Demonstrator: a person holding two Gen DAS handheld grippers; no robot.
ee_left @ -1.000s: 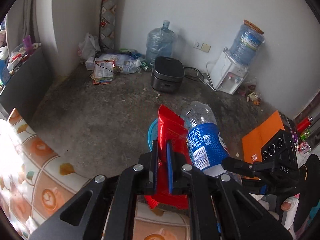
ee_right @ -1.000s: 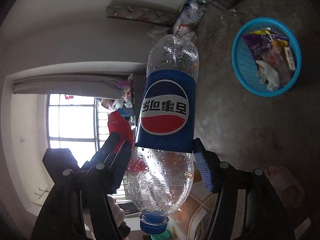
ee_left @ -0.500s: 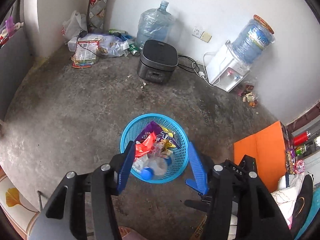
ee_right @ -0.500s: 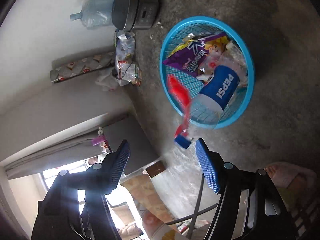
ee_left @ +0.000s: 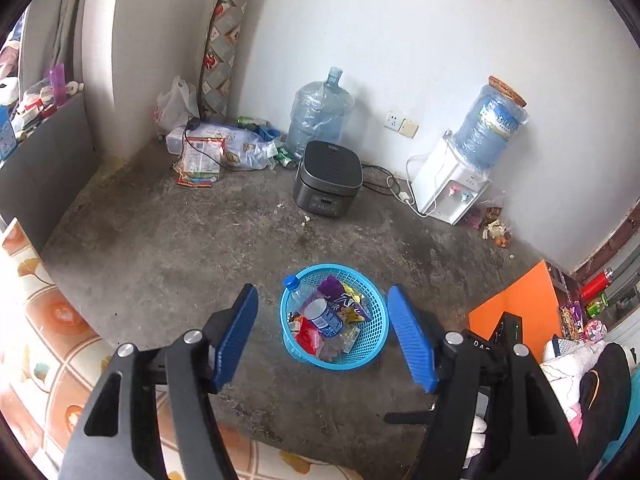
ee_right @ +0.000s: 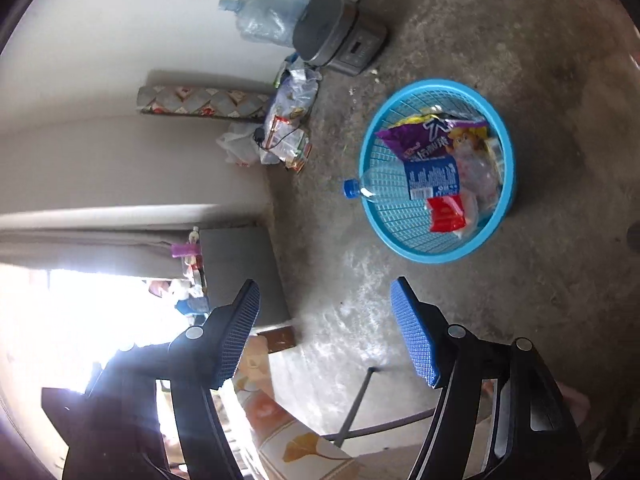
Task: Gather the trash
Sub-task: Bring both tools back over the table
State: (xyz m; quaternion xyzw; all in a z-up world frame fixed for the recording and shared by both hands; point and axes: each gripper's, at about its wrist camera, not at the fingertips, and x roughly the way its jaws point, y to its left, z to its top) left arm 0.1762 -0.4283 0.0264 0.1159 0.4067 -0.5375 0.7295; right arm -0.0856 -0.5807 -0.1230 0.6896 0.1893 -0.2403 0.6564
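Blue-padded left claw (ee_left: pixel 322 336) is opening with nothing between its jaws; right claw (ee_right: pixel 324 328) stands spread, empty. Beyond, on the floor (ee_left: pixel 200 248), the basket (ee_left: pixel 376 344) holds the bottle (ee_left: pixel 320 316), red wrapper (ee_left: pixel 308 334) and purple bag (ee_left: pixel 344 300).

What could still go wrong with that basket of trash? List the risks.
1. The plastic bottle lies with its capped neck poking over the rim of the blue basket; a nudge might tip it out.
2. The red wrapper sits loose on top and could slide off if the basket is lifted.
3. The left gripper, jaws opening with nothing between them, hangs over the basket and might bump it.
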